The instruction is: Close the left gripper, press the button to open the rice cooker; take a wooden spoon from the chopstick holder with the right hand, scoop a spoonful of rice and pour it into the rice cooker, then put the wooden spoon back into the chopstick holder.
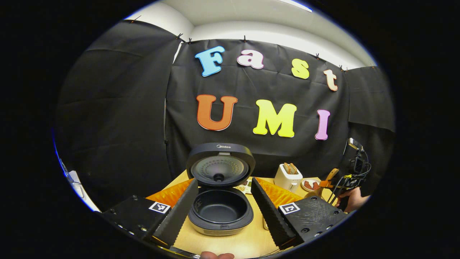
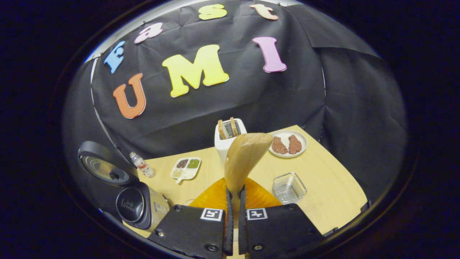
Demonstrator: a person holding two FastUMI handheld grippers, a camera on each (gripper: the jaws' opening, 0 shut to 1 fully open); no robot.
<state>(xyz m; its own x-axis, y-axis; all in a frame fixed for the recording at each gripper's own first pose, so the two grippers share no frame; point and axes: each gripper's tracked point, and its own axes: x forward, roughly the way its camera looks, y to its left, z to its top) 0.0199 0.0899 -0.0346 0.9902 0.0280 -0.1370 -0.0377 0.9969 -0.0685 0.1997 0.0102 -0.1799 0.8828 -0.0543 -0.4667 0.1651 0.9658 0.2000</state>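
Note:
The rice cooker (image 1: 220,212) stands open on the wooden table, lid (image 1: 220,166) raised and its dark inner pot bare. My left gripper (image 1: 224,181) hovers in front of it, open, with one finger to each side of the pot and apart from it. My right gripper (image 2: 235,190) is shut on the handle of a wooden spoon (image 2: 247,155), whose bowl points up and away, above the table. In the right gripper view the rice cooker (image 2: 138,204) sits at lower left. Far right in the left gripper view, a hand holds the right gripper (image 1: 346,181) with the wooden spoon (image 1: 331,175).
On the table (image 2: 323,196) are a white toaster (image 2: 230,136) with bread, a plate (image 2: 287,144) with two meat pieces, a clear square container (image 2: 289,187), a divided dish (image 2: 185,168) of grains and a small bottle (image 2: 142,164). The black cloth wall stands behind.

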